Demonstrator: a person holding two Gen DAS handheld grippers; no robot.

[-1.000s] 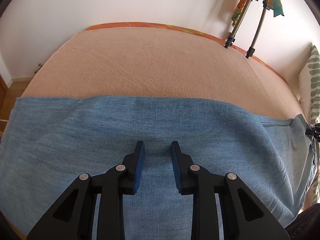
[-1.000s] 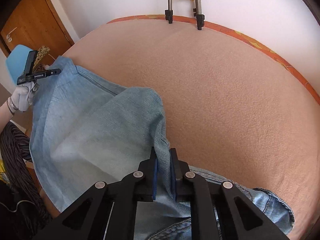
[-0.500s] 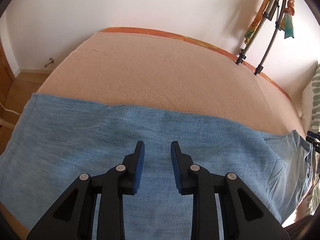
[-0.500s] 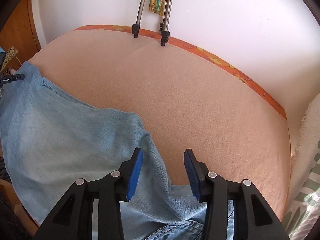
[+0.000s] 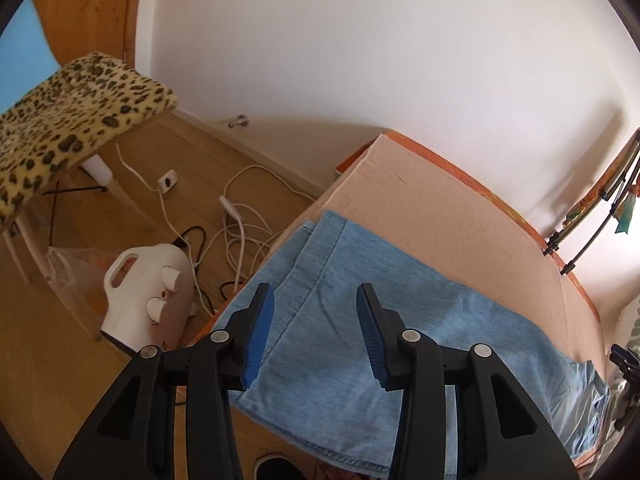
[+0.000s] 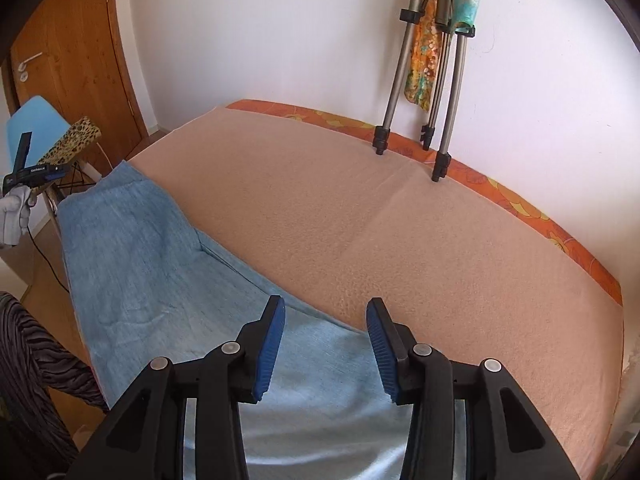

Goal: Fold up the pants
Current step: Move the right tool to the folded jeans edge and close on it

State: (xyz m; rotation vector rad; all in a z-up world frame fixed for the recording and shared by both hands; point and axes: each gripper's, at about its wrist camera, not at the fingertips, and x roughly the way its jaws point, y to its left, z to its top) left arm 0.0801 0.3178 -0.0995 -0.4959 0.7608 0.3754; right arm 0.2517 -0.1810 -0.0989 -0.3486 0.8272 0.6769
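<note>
Light blue denim pants (image 5: 360, 312) lie folded lengthwise along the near edge of a bed with a peach blanket (image 5: 460, 216). My left gripper (image 5: 315, 295) hovers over the hem end at the bed's corner. Its jaws are opening and hold nothing; the cloth lies below them. My right gripper (image 6: 326, 307) hangs above the other end of the pants (image 6: 140, 248). Its jaws are opening too, with nothing between the blue pads. In the right wrist view the left gripper (image 6: 32, 170) shows at the far left, in a white-gloved hand (image 6: 16, 212).
A tripod (image 6: 436, 100) stands on the bed's far edge by the wall. On the wooden floor left of the bed are a white heater (image 5: 148, 292), tangled cables (image 5: 236, 232) and a leopard-print stool (image 5: 60, 120). A wooden door (image 6: 72, 60) is behind.
The left gripper swung left from mid-leg to the hem end, rolled, and its jaws widened. The right gripper let go of the cloth fold, opened, and lifted; the pants now lie flatter.
</note>
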